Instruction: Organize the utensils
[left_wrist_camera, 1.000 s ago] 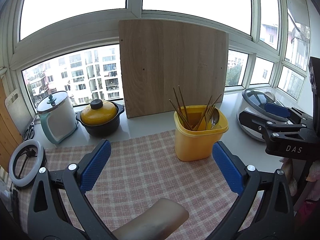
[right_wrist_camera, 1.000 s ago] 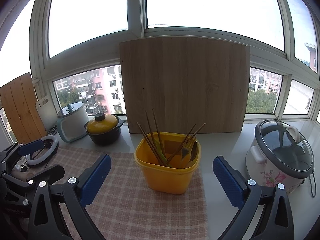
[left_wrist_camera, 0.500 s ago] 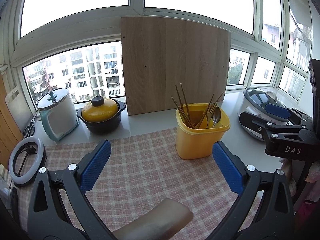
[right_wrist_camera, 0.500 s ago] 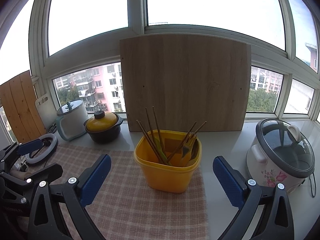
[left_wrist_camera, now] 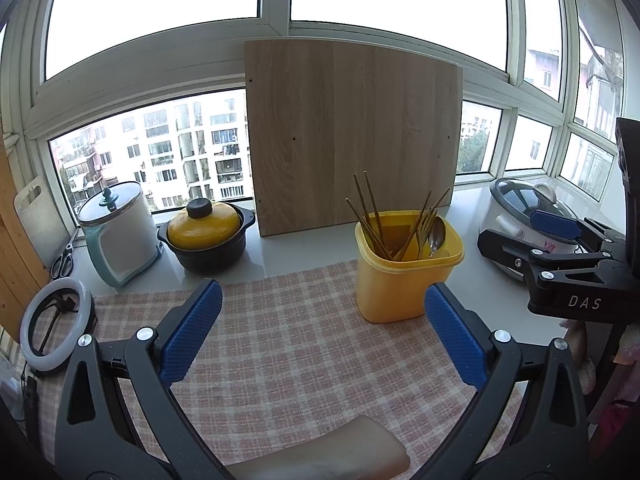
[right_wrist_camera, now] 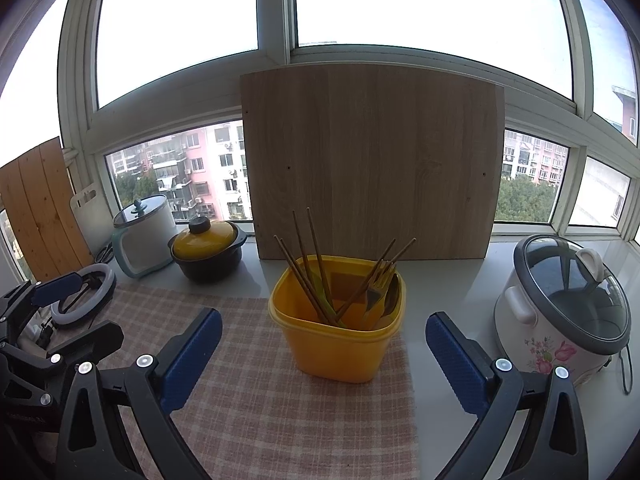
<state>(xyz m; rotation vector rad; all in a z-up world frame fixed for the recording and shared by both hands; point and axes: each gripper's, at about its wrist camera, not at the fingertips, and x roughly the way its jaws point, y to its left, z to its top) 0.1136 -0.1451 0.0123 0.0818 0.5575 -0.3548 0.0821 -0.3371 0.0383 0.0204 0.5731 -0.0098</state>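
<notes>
On a windowsill counter laid with a checked cloth, a yellow tub stands at the cloth's far right edge, holding wooden chopsticks, a fork and a spoon, all leaning against its walls. Both tools are empty. The right gripper hangs level in front of the tub with its blue pads spread wide, the tub framed between them but not touched. The left gripper is likewise spread, held low over bare cloth to the tub's left; the tub sits just ahead of its right pad. The other tool shows at the edge of each view.

By the look of it the utensils are already gathered, so the step in hand is either a final tidy or a pull-back. If a piece is to be straightened, the sound approach is to come down from above onto a single stem, close gently, and avoid nudging the light tub off the cloth. A tall board leans upright close behind, leaving little room beyond the tub.
</notes>
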